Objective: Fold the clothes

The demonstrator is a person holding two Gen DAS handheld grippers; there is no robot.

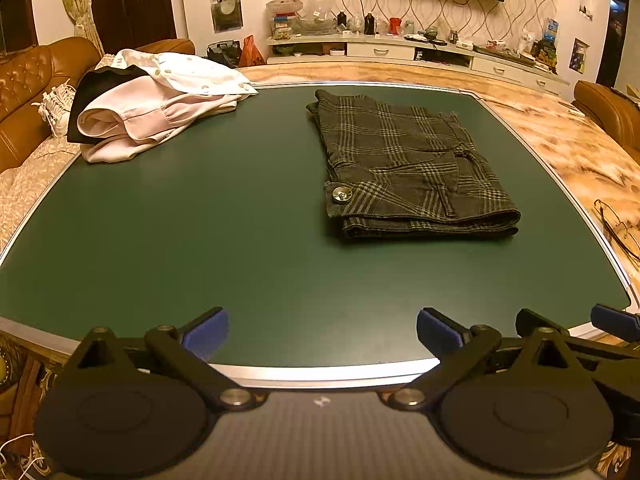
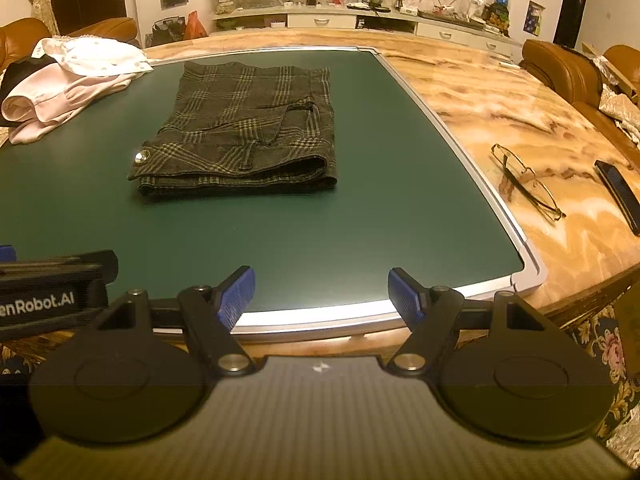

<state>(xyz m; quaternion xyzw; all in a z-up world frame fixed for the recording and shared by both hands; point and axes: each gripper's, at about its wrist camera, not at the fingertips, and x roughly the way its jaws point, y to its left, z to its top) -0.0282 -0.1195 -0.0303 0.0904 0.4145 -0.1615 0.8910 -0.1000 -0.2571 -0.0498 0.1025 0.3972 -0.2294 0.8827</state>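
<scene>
A dark plaid garment [image 1: 404, 164] lies folded into a rectangle on the green mat [image 1: 200, 220], its metal button [image 1: 341, 194] at the near left corner. It also shows in the right wrist view [image 2: 248, 128]. My left gripper [image 1: 322, 332] is open and empty over the mat's near edge, well short of the garment. My right gripper [image 2: 322, 294] is open and empty at the mat's near edge [image 2: 400, 312], to the right of the left one. A pile of pink, white and black clothes [image 1: 152, 108] sits at the mat's far left corner, also in the right wrist view [image 2: 68, 84].
The mat lies on a marble table [image 2: 520, 92]. Glasses [image 2: 528, 180] and a dark phone [image 2: 618, 196] lie on the marble to the right. Brown leather sofas [image 1: 28, 92] and chairs [image 2: 560, 68] surround the table. A cluttered TV cabinet [image 1: 400, 48] stands behind.
</scene>
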